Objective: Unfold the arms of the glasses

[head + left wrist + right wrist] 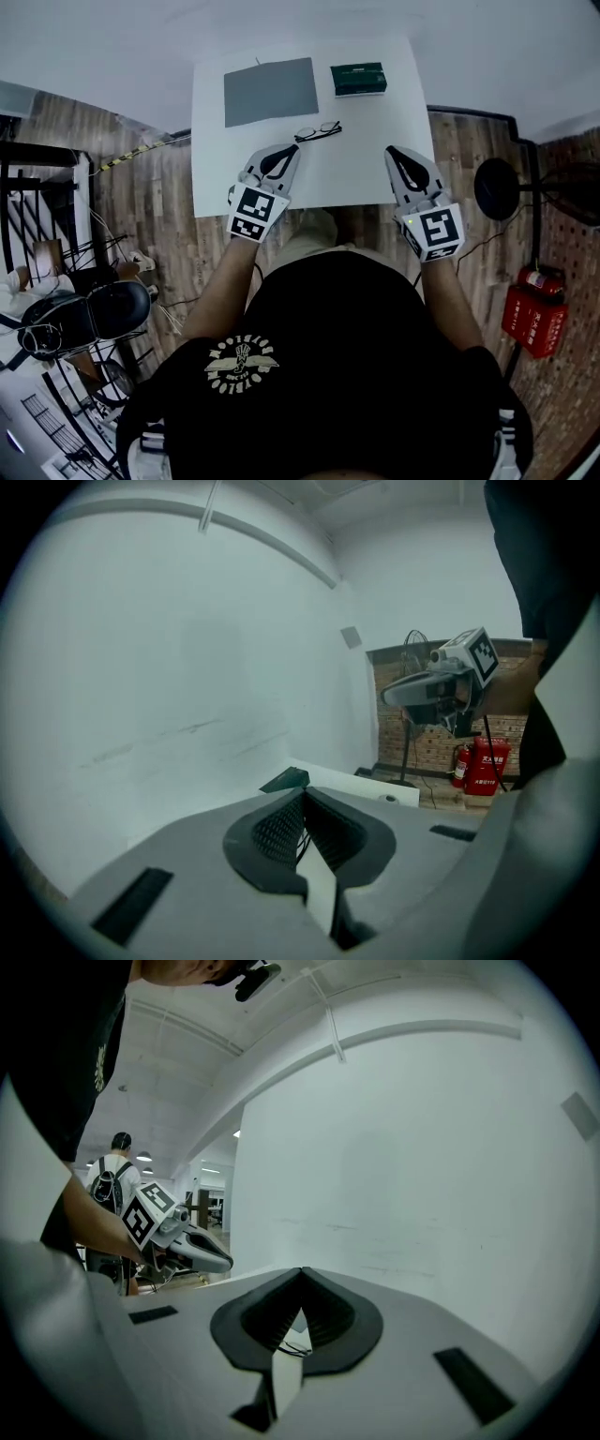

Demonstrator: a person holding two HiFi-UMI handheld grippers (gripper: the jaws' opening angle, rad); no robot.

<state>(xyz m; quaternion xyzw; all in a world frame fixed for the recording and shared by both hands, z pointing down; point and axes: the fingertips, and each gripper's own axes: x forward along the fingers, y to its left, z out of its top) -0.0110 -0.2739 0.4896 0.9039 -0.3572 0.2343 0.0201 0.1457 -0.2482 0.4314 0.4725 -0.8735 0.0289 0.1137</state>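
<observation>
Two closed, empty jaw pairs. Our left gripper [294, 149] points at the glasses [317, 131], just beside them; our right gripper [390, 151] hangs well apart.

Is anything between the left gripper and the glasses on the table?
Nothing visible: only bare white table separates the left gripper from the black-framed glasses; the grey mat and dark green box lie beyond.

A white table [361, 159] stands at twelve o'clock before a plain white wall [112, 47], on a wood-plank floor [150, 202]. A black office chair [89, 319] sits at eight o'clock, and a red fire-extinguisher box [534, 323] at four.
</observation>
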